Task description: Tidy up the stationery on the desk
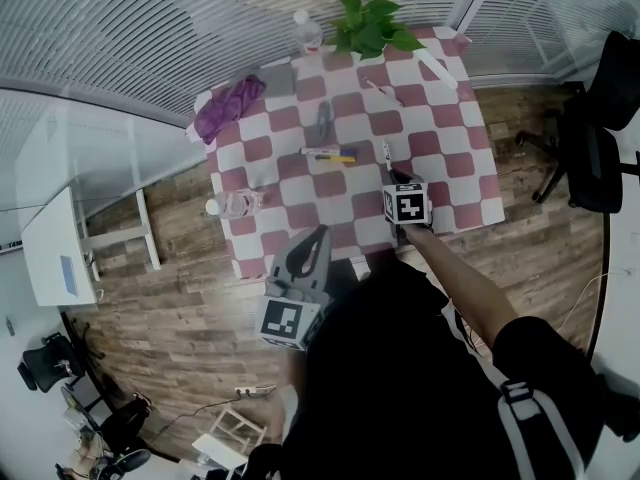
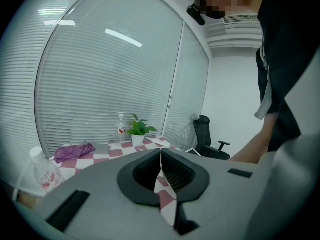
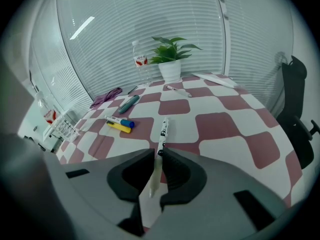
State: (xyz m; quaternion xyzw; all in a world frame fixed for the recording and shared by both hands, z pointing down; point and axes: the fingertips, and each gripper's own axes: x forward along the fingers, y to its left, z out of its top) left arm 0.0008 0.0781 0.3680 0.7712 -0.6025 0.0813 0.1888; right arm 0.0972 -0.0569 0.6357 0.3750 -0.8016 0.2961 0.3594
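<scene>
Pen [image 3: 162, 131] tight in right gripper [image 3: 159, 152], left gripper [image 2: 161, 151] closed, checkered table [image 3: 225, 129], blinds [image 3: 150, 19] behind

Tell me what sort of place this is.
Most likely an office or small meeting room. Slatted blinds cover glazed partition walls, a black swivel office chair stands on the wood floor, and a table with a checkered cloth sits in the corner.

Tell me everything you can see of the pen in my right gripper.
The white pen is slim and plastic-looking, with small black print on its barrel and a paler, translucent near end. The right gripper is shut on it, the near end poking back between the jaws. It points away over the red-and-white checked tablecloth; whether its far tip touches the cloth is unclear.
</scene>
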